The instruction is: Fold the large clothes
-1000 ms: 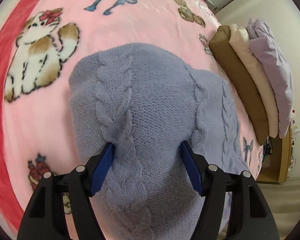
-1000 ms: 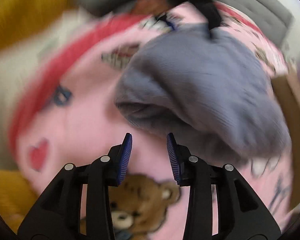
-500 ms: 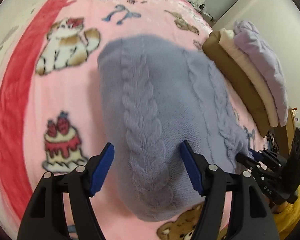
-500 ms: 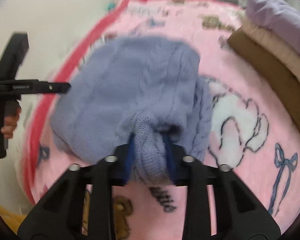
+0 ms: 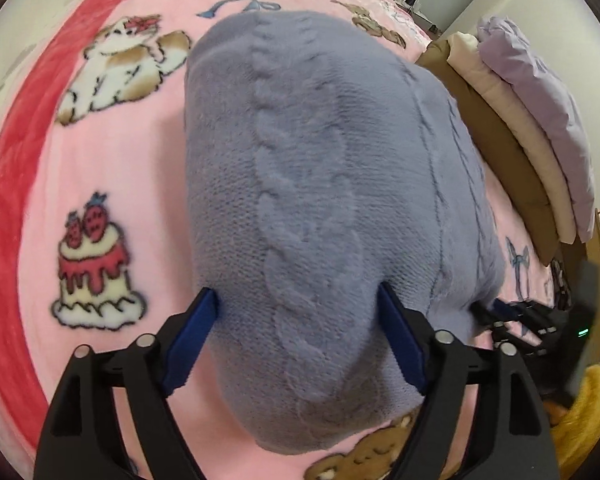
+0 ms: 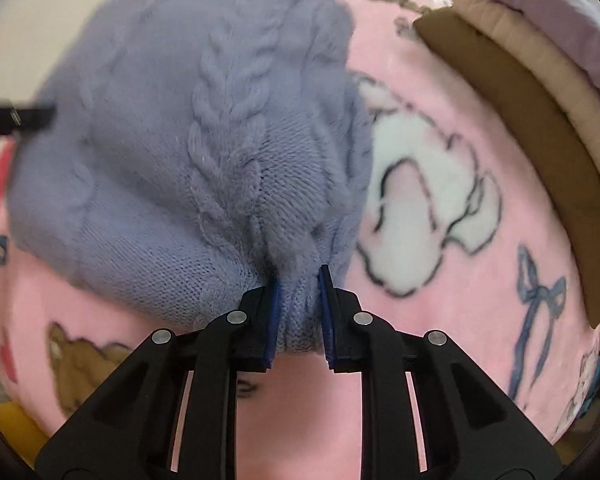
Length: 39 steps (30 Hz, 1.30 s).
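A lavender cable-knit sweater (image 5: 320, 184) lies folded into a thick bundle on the pink cartoon blanket (image 5: 112, 184). My left gripper (image 5: 296, 300) straddles its near end. Its jaws are opening wide, and the knit bulges between the blue pads (image 5: 198, 320) without being pinched. In the right wrist view my right gripper (image 6: 298, 292) is closing on a bunched fold at the sweater's (image 6: 188, 120) near edge, and the knit is squeezed between its pads. The right gripper (image 5: 512, 316) also shows at the sweater's right side, and the left gripper's tip (image 6: 16, 120) shows at the far left.
A stack of folded clothes, brown (image 5: 500, 152), cream (image 5: 516, 112) and lilac (image 5: 540, 80), lies along the blanket's right side. A red border (image 5: 16, 168) runs down the blanket's left edge. A yellow sleeve (image 5: 588, 412) is at the lower right.
The right gripper swung from above the bare blanket to the sweater's edge and shut on a fold. The left gripper slid along the sweater and its jaws widened.
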Motion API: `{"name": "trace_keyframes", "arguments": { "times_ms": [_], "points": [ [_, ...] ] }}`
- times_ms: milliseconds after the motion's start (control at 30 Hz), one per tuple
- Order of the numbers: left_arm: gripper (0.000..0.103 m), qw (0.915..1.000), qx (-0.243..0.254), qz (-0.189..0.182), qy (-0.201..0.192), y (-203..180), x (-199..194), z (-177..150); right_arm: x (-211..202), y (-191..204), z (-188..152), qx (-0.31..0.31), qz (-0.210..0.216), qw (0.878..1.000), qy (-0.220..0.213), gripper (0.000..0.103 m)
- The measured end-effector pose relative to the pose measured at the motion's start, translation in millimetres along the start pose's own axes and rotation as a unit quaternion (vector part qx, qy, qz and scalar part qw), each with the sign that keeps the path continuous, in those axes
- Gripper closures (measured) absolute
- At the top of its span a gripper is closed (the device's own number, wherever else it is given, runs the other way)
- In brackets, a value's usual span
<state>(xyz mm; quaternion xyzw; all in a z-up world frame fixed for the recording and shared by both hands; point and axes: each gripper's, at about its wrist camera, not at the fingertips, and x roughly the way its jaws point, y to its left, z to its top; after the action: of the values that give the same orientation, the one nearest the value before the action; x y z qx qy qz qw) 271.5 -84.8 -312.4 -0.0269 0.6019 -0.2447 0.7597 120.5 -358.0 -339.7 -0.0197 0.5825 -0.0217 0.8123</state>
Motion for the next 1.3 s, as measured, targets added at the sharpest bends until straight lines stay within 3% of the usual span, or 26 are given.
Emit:
{"name": "trace_keyframes", "arguments": {
  "times_ms": [100,167,200,267,400,500,700,800,900,967,1167,1267,1300],
  "points": [
    [0.021,0.9994,0.021,-0.009,-0.026,1,-15,1,-5,-6,3,0.026,0.025,0.999,-0.012,0.08],
    [0.021,0.9977,0.045,-0.001,-0.051,2,-28,0,-23,-15,4,0.043,0.05,0.997,-0.034,0.062],
    [0.018,0.996,0.061,0.0,-0.064,3,-36,0,-33,-20,4,0.048,0.058,0.996,-0.048,0.047],
    [0.014,0.995,0.073,-0.025,-0.063,13,-41,2,-62,-27,4,0.06,0.071,0.992,-0.091,0.031],
    [0.014,0.9974,0.013,-0.064,-0.032,45,-31,15,-82,-60,23,0.094,0.115,0.978,-0.144,0.011],
    [0.013,0.9906,-0.043,-0.129,0.0,72,-12,24,-56,-88,47,0.137,0.191,0.963,-0.128,0.011],
    [0.005,0.9745,-0.061,-0.209,0.053,94,21,36,29,-110,84,0.196,0.352,0.914,-0.045,0.011],
    [0.004,0.9626,-0.08,-0.248,0.075,100,36,35,56,-102,92,0.188,0.356,0.915,-0.01,0.011],
    [0.004,0.9572,-0.077,-0.266,0.084,98,49,38,84,-90,93,0.175,0.358,0.916,0.041,0.008],
    [0.004,0.9538,-0.072,-0.277,0.092,94,56,42,100,-86,93,0.184,0.374,0.907,0.068,0.008],
    [0.004,0.9419,-0.065,-0.305,0.123,92,73,48,105,-70,107,0.165,0.399,0.897,0.099,0.007],
    [0.004,0.9394,-0.054,-0.307,0.143,89,66,50,91,-63,117,0.148,0.441,0.881,0.084,0.009],
    [0.004,0.9431,-0.04,-0.298,0.142,87,64,50,88,-60,120,0.138,0.426,0.891,0.079,0.008]
  ]
}}
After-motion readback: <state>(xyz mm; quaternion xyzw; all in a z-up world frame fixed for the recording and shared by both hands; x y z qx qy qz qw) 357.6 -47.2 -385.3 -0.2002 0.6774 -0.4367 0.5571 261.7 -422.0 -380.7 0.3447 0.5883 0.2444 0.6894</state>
